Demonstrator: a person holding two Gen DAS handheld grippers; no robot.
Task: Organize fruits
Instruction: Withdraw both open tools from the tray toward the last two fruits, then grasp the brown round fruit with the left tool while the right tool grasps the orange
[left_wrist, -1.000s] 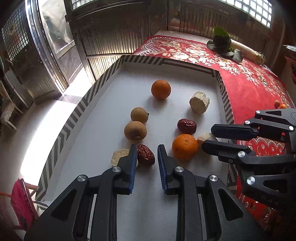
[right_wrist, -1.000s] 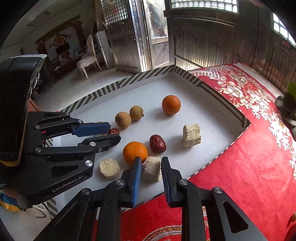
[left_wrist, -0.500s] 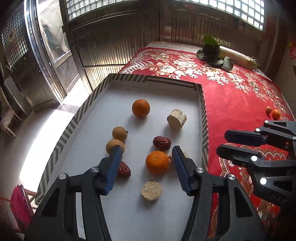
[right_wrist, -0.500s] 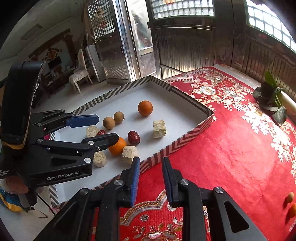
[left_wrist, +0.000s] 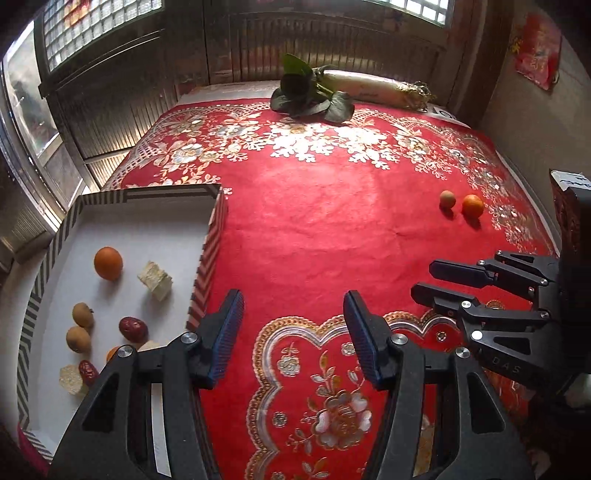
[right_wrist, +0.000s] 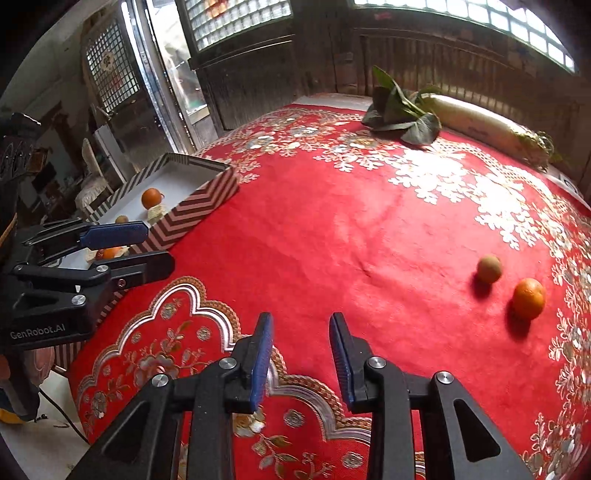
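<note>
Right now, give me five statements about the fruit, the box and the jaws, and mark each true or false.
1. An orange and a brown fruit lie on the red cloth, outside the box. True.
2. The left gripper holds an orange. False: its jaws are open and empty.
3. The box is empty. False: it holds oranges, brown fruits, red dates and pale blocks.
4. The right gripper is open with nothing between its jaws. True.
5. The radish lies inside the box. False: it lies at the far edge of the cloth, beside green leaves.
</note>
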